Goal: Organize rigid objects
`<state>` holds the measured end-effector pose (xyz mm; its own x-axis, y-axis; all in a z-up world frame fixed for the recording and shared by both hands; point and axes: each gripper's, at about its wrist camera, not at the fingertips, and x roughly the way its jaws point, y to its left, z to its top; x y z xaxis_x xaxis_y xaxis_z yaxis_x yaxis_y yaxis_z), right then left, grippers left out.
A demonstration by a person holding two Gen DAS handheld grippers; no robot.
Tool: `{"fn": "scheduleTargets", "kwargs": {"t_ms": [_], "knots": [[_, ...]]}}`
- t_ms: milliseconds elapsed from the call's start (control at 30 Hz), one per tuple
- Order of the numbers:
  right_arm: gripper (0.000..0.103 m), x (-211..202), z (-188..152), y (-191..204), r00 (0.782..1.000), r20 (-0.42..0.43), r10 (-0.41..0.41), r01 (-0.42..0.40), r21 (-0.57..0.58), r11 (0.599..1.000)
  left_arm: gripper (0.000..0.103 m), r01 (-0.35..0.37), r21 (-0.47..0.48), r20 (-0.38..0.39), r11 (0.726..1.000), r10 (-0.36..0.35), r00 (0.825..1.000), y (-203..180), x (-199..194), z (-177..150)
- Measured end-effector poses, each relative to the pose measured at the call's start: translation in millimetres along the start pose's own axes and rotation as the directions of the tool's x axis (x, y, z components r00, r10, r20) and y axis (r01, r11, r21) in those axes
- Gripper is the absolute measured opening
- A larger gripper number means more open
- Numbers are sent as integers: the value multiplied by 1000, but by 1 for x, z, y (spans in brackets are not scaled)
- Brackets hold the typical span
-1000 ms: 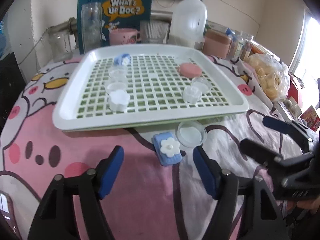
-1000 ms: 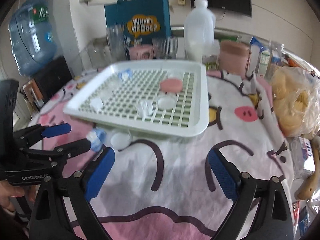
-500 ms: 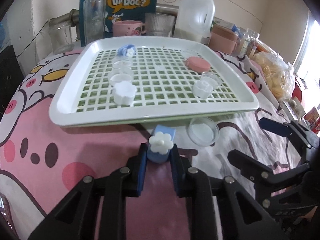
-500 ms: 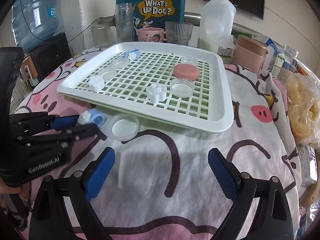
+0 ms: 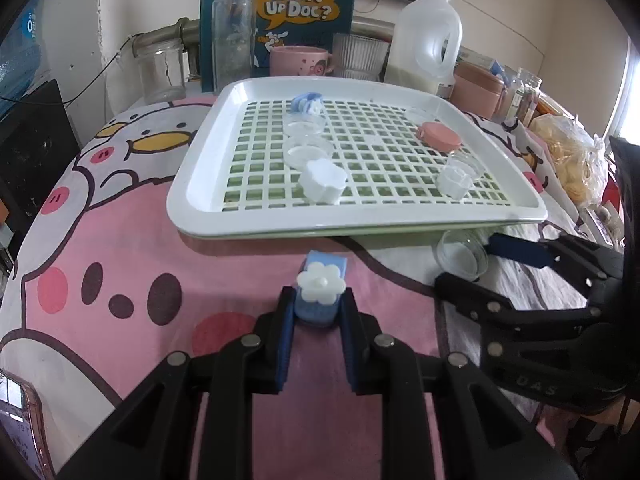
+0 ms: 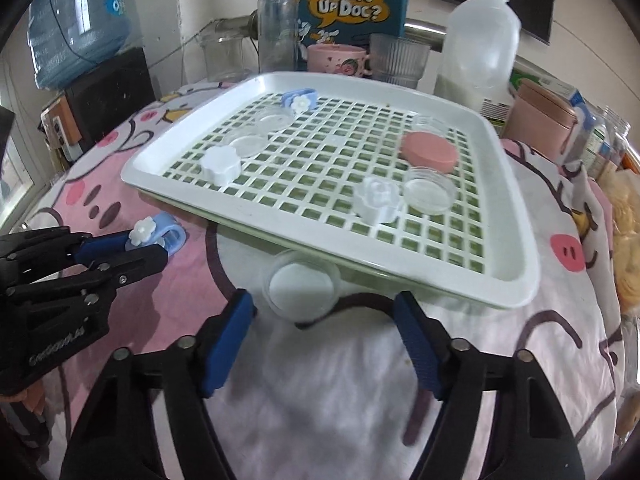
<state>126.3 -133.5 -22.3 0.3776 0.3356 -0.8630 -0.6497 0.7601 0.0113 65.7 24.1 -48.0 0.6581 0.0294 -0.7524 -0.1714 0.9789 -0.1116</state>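
a table covered with a pink cartoon cloth was seen, with a white slotted tray on it and bottles and jars along the far edge. within the last second the left gripper was clenched on the blue clip with a white flower, which lay on the cloth just before the tray's near edge. the jaws of the right gripper had just been closing around the clear round dish beside that edge, but the dish was not yet pressed. probably both pieces were meant for the tray.
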Motion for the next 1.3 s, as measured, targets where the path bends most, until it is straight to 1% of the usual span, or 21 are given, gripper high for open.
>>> {"fn": "scheduleTargets", "kwargs": {"t_ms": [67, 100, 167, 267, 400, 500, 633, 733, 800, 933, 1033, 1167, 1300], "knots": [[57, 1, 1, 1, 1000, 4, 12, -12, 5, 1000, 21, 4, -4, -1, 1000, -4, 1000, 0, 0, 0], [53, 1, 1, 1, 1000, 3, 14, -14, 4, 1000, 21, 4, -4, -2, 1000, -4, 1000, 0, 0, 0], [40, 0, 1, 2, 1000, 7, 29, -29, 2, 1000, 21, 3, -2, -2, 1000, -3, 1000, 0, 0, 0], [39, -6, -3, -2, 1000, 15, 26, -27, 20, 999, 21, 3, 7, -6, 1000, -3, 1000, -2, -1, -2], [39, -20, -18, -7, 1000, 10, 17, -18, 39, 999, 21, 28, 11, -13, 1000, -28, 1000, -6, -4, -5], [39, -25, -30, -11, 1000, 1, -18, 18, 41, 999, 21, 15, 29, -13, 999, -15, 1000, -10, -3, -6], [39, -25, -30, -11, 999, 3, -41, 41, 50, 998, 21, 6, 37, -15, 999, -5, 1000, -12, -2, -7], [39, -22, -27, -14, 998, 0, -68, 68, 60, 996, 21, -35, 73, -16, 997, 36, 999, -19, -1, -7], [39, -21, -25, -17, 997, 0, -81, 81, 75, 994, 22, -48, 83, -16, 995, 49, 999, -21, -1, -7], [40, -20, -25, -20, 998, -4, -61, 61, 89, 994, 22, -57, 91, -15, 994, 59, 998, -21, 0, -7], [41, -21, -25, -21, 998, -4, -57, 57, 92, 994, 25, -77, 93, -11, 993, 79, 997, -22, -1, -8], [41, -20, -25, -23, 999, -3, -44, 44, 104, 994, 26, -67, 83, -14, 994, 69, 998, -19, 0, -7], [41, -20, -25, -22, 999, -2, -43, 43, 105, 994, 29, -95, 90, -9, 991, 96, 995, -21, 0, -8]]}}
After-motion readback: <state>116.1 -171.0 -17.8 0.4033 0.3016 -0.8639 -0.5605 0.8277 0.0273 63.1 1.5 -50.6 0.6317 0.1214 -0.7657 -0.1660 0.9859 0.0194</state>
